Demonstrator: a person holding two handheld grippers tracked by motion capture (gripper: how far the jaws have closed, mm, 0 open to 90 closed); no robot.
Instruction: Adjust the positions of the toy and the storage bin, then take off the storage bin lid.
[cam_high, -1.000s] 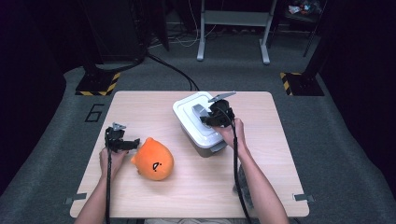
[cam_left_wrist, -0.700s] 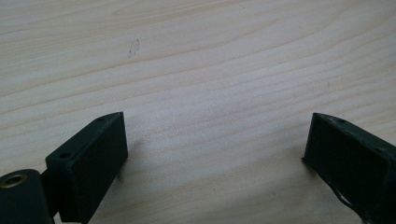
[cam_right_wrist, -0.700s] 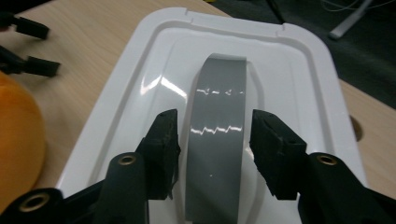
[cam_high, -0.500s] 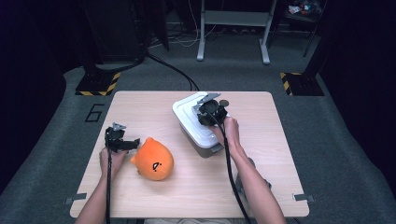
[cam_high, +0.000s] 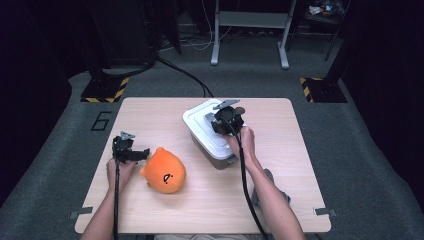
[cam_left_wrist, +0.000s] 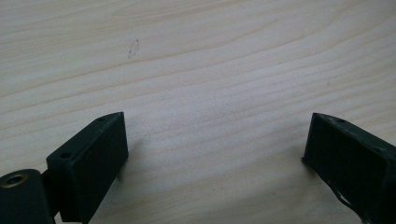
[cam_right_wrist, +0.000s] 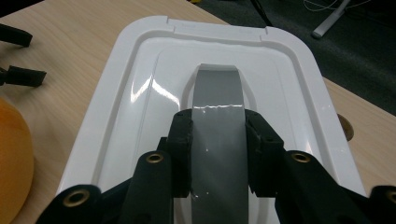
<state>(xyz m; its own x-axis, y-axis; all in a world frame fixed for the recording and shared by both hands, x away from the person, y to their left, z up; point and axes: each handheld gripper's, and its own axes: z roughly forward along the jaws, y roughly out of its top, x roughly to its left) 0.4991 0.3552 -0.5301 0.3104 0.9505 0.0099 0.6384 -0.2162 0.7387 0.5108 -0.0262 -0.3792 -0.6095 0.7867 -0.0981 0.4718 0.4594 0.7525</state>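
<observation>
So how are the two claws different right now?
The right claw is squeezed shut on the grey handle of the white lid; the left claw is wide open, holding nothing. The right claw sits on the box; the left claw is over bare table beside the orange plush toy. Both have black jaws.

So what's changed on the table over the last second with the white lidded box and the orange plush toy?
The right gripper shifted slightly left over the white plastic box lid; its jaws, just closing a little, clamp the lid's grey handle. The left gripper, the orange round plush toy and the box stayed where they were on the wooden table.
</observation>
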